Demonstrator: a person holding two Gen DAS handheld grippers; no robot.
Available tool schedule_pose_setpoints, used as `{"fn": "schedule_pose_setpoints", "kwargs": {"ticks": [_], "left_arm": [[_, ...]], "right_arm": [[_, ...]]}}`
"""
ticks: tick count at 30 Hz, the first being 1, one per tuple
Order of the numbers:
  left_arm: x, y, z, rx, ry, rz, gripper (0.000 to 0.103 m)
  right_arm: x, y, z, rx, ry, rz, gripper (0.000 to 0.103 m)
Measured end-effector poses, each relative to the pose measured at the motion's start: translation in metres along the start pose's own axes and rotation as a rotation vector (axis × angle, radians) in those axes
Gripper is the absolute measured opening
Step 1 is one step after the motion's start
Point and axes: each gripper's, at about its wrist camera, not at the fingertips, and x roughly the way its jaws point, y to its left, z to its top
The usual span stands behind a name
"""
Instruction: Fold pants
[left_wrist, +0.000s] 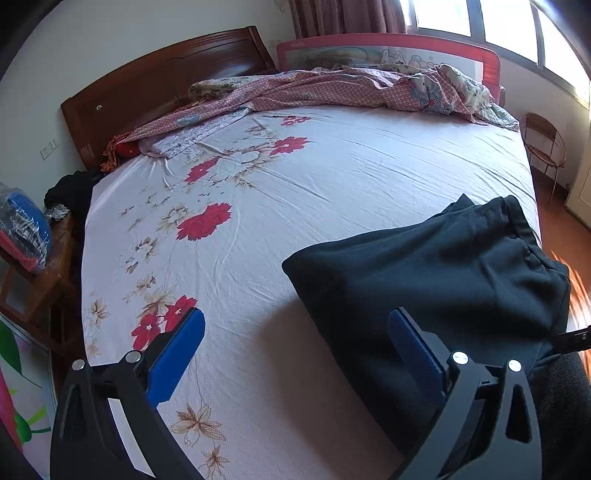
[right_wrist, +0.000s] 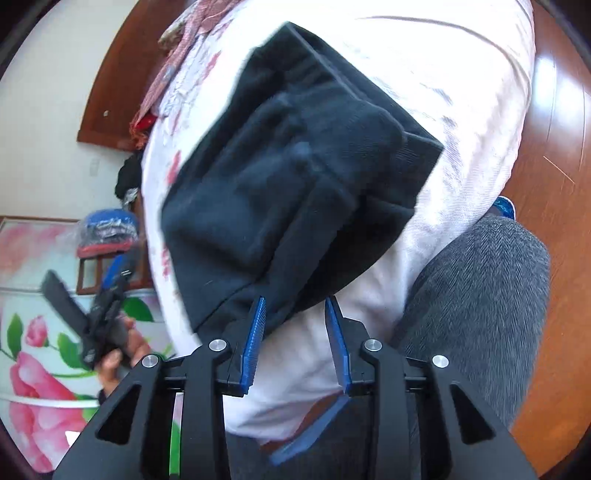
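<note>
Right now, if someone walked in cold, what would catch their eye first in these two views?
The black pants, folded into a thick bundle, sit dark against the pale floral bedsheet at the bed's near right corner. The right tool is open at the bundle's near edge, not clamping it. A crumpled red checked blanket sprawls along the far side by the wooden headboard.

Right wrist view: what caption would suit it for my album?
Right tool open just above the near edge of folded black pants on a floral bed sheet.
</note>
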Motion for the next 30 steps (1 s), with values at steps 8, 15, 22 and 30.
{"fn": "schedule_pose_setpoints", "kwargs": {"ticks": [8, 15, 22, 30], "left_arm": [[-0.015, -0.010, 0.006, -0.038, -0.051, -0.034, 0.100], [-0.015, 0.003, -0.012, -0.069, -0.007, -0.047, 0.101], [0.007, -0.004, -0.044, -0.194, 0.077, -0.107, 0.101], [0.059, 0.023, -0.068, -0.592, 0.213, -0.610, 0.101]], "right_arm": [[0.055, 0.054, 0.053, -0.162, -0.116, 0.132, 0.033], [0.034, 0.024, 0.051, -0.134, -0.099, 0.079, 0.023], [-0.034, -0.003, 0.114, -0.335, -0.202, -0.127, 0.085], [0.028, -0.060, 0.139, -0.214, 0.051, 0.198, 0.085]]}}
